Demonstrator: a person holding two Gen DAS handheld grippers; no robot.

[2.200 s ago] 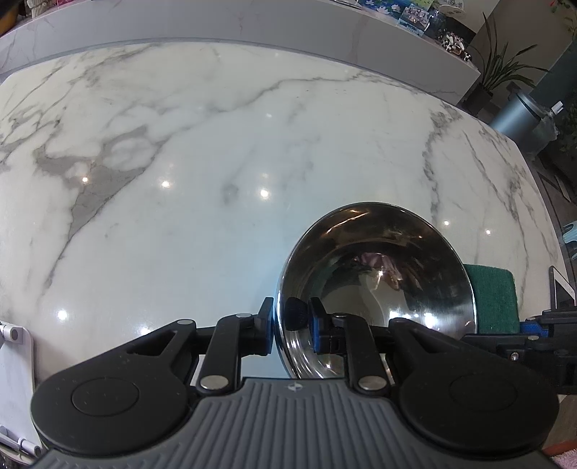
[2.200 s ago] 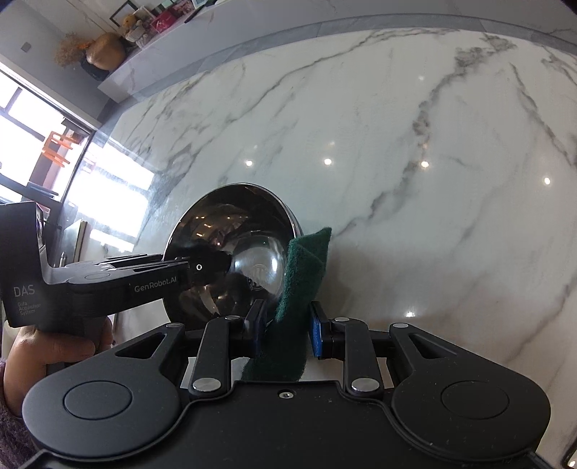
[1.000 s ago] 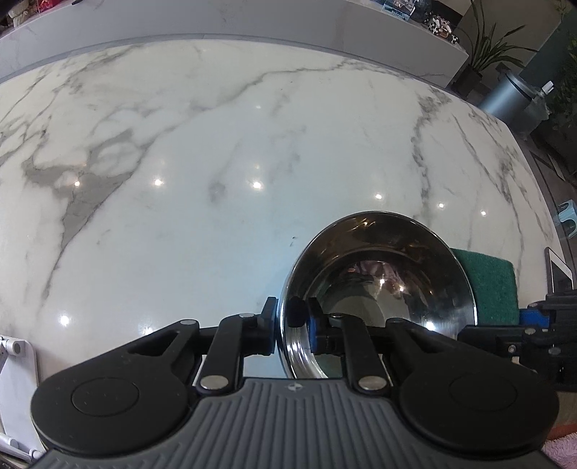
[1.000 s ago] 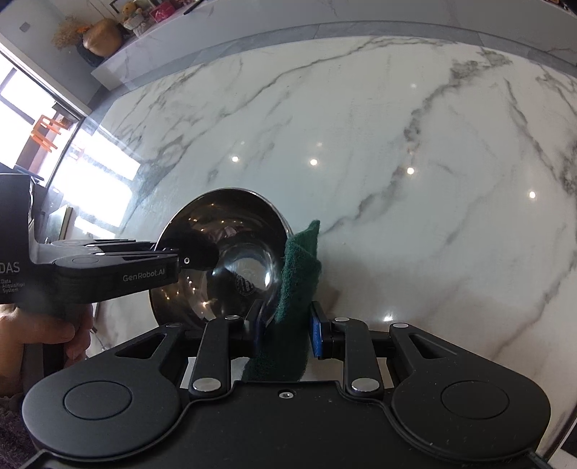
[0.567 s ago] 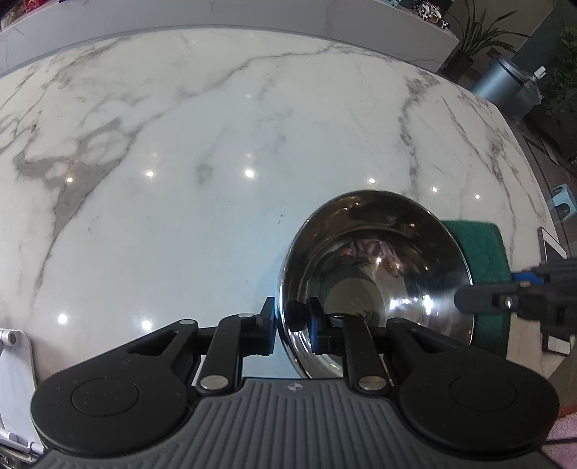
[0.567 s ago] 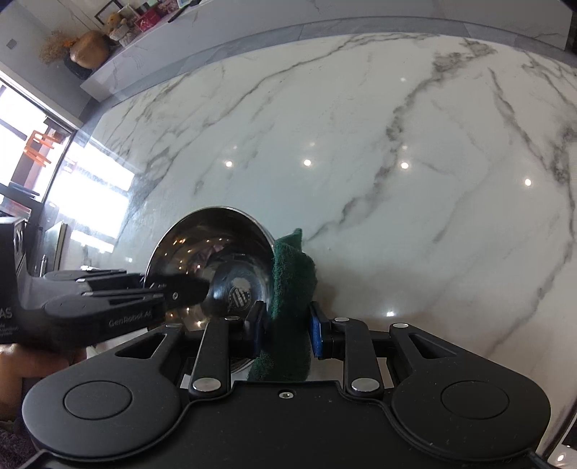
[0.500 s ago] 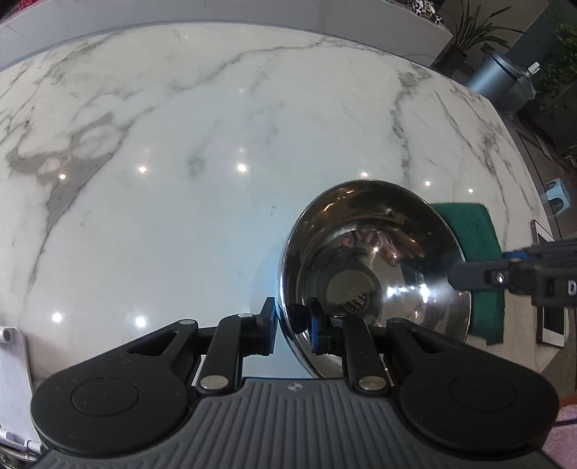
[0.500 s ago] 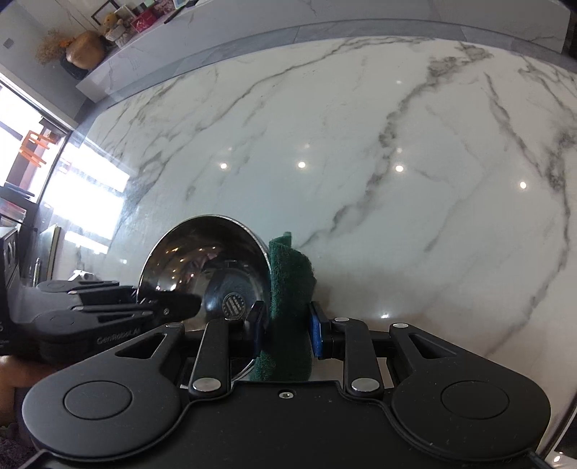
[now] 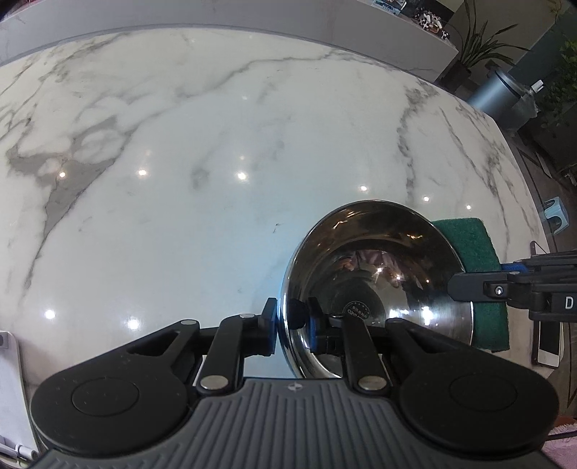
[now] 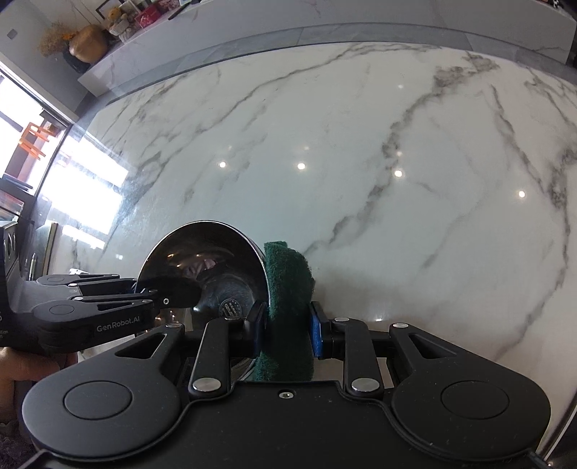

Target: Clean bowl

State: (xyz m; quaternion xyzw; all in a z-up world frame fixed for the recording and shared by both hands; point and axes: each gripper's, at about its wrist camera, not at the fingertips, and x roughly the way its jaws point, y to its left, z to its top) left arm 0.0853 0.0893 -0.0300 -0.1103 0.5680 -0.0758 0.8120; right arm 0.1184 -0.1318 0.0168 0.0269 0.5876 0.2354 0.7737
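Observation:
A shiny steel bowl (image 9: 378, 274) is held tilted above the marble counter. My left gripper (image 9: 292, 324) is shut on the bowl's near rim, one finger inside and one outside. My right gripper (image 10: 286, 328) is shut on a green scouring pad (image 10: 288, 288), which is pressed against the outside of the bowl's right wall (image 10: 216, 259). In the left wrist view the pad (image 9: 476, 252) shows behind the bowl's right edge, with the right gripper's fingers (image 9: 479, 288) reaching in from the right. The left gripper (image 10: 173, 294) shows at the bowl's left in the right wrist view.
The white marble counter (image 9: 216, 144) stretches ahead, with a raised ledge (image 10: 324, 21) at its far side. A phone (image 9: 548, 346) lies near the counter's right edge. A white object (image 9: 10, 378) sits at the near left. A bin and plants (image 9: 505, 93) stand beyond.
The bowl has tilted and shifted a little in the left grip. The pad has slid along the bowl's outer right wall, now closer against the rim.

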